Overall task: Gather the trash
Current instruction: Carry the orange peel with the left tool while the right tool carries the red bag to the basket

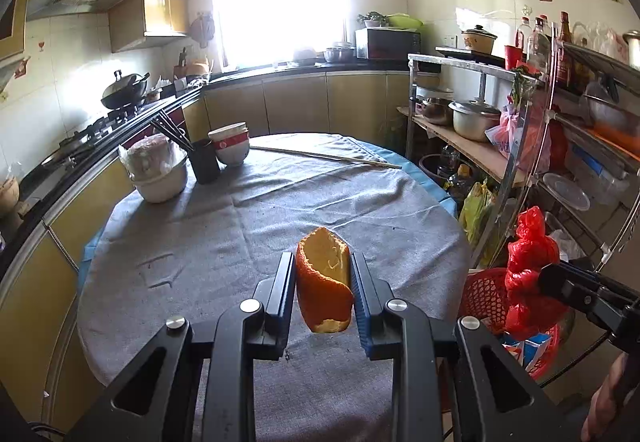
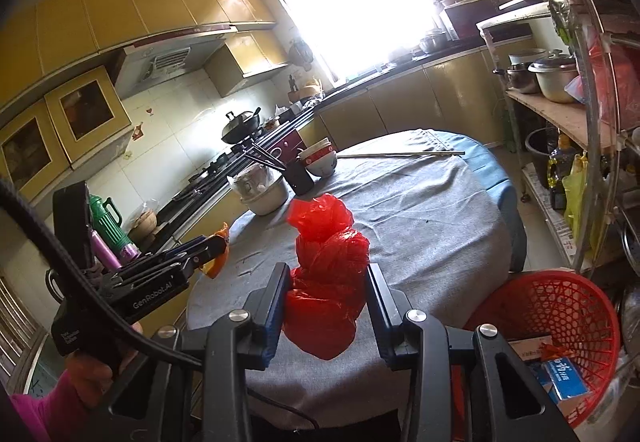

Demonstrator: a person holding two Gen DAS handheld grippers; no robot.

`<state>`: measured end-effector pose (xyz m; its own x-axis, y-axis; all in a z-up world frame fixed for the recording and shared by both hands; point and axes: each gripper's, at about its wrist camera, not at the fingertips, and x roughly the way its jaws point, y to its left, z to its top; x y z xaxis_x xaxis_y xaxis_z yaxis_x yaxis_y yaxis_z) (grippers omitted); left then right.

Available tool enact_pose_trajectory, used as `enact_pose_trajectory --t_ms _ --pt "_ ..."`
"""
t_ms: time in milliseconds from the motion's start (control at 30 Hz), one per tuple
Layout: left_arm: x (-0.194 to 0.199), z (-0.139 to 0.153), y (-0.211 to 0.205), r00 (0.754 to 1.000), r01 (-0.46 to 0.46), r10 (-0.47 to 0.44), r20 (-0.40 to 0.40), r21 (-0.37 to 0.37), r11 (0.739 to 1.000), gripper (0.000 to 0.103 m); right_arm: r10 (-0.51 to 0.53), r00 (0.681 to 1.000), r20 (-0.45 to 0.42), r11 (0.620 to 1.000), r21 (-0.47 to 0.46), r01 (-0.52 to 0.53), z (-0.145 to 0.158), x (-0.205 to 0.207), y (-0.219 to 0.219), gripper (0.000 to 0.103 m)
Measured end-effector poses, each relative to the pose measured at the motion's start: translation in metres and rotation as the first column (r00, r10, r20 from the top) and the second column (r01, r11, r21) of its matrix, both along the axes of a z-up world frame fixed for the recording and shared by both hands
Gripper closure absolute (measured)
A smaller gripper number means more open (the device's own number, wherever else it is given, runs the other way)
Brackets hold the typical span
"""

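My left gripper [image 1: 322,266] is shut on a curled orange peel [image 1: 324,282] and holds it above the grey-clothed round table [image 1: 240,210]. My right gripper [image 2: 328,274] is shut on a knotted red plastic bag [image 2: 326,282], held above the table's near edge. In the left wrist view the red bag [image 1: 528,274] hangs at the right, over a red mesh waste basket [image 1: 486,294]. In the right wrist view the basket [image 2: 560,306] stands at the lower right with cartons inside, and the left gripper [image 2: 212,248] with the peel [image 2: 218,264] is at the left.
At the table's far left stand a covered white pot [image 1: 158,170], a black chopstick holder [image 1: 204,160] and stacked bowls [image 1: 230,142]. A long stick [image 1: 324,156] lies at the far side. A metal shelf rack [image 1: 500,122] with pots stands to the right.
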<state>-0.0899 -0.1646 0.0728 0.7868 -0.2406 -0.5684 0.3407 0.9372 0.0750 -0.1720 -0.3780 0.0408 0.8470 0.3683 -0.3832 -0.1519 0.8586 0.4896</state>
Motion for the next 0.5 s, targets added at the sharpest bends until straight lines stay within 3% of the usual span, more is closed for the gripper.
enact_pose_trajectory --t_ms 500 --pt "-0.015 0.005 -0.013 0.999 0.014 -0.016 0.041 0.049 0.999 0.075 -0.006 1.000 0.023 1.000 -0.008 0.006 0.008 -0.014 -0.003 0.062"
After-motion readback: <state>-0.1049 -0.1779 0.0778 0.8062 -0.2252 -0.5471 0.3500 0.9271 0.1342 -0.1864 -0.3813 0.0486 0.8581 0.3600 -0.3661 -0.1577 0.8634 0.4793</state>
